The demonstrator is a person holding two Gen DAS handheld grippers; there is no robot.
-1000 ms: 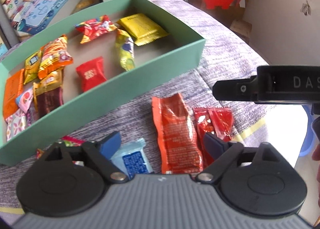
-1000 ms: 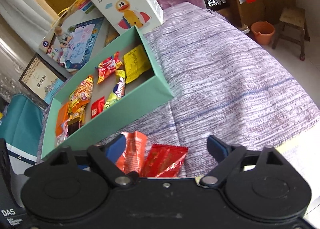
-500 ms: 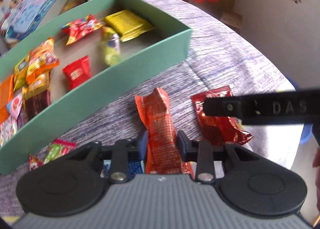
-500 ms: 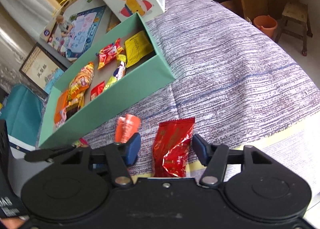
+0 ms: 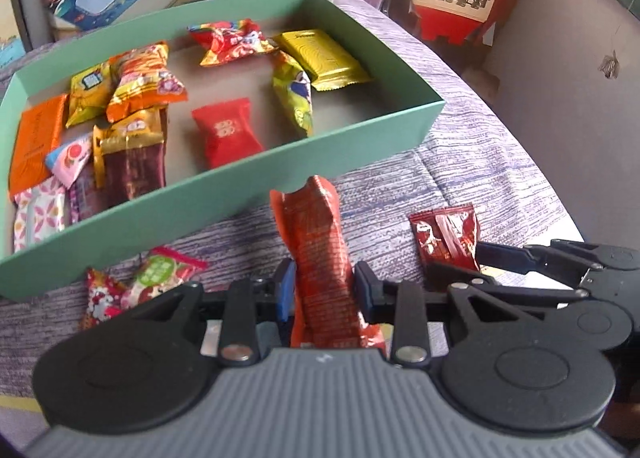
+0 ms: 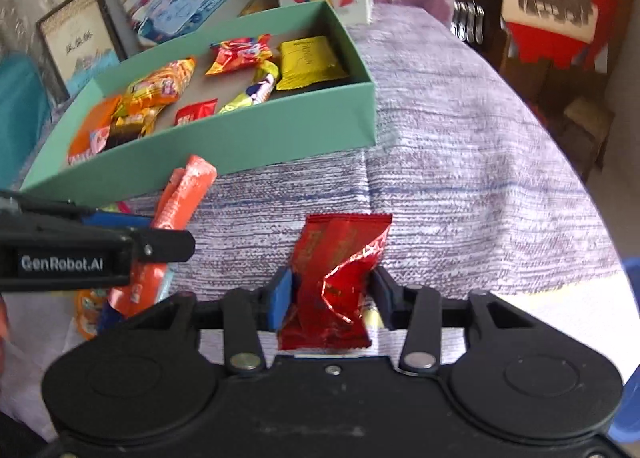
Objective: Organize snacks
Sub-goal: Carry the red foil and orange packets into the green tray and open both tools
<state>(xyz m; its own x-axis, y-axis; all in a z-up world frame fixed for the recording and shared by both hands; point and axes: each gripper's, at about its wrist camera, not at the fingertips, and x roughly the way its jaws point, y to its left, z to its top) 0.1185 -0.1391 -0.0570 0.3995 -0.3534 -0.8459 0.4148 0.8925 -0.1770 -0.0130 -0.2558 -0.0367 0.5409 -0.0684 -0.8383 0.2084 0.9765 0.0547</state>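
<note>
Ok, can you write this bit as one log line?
left tongs: shut on orange packet | right tongs: shut on red packet | green box: ahead

Both wrist cams look down close, sharing green box (image 5: pixel 224 194).

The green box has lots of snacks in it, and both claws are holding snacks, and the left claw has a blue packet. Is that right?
Not quite. The left claw holds a long orange packet, not a blue one, as the left wrist view shows. The green box does hold many snacks, and the right claw grips a red packet.
</note>
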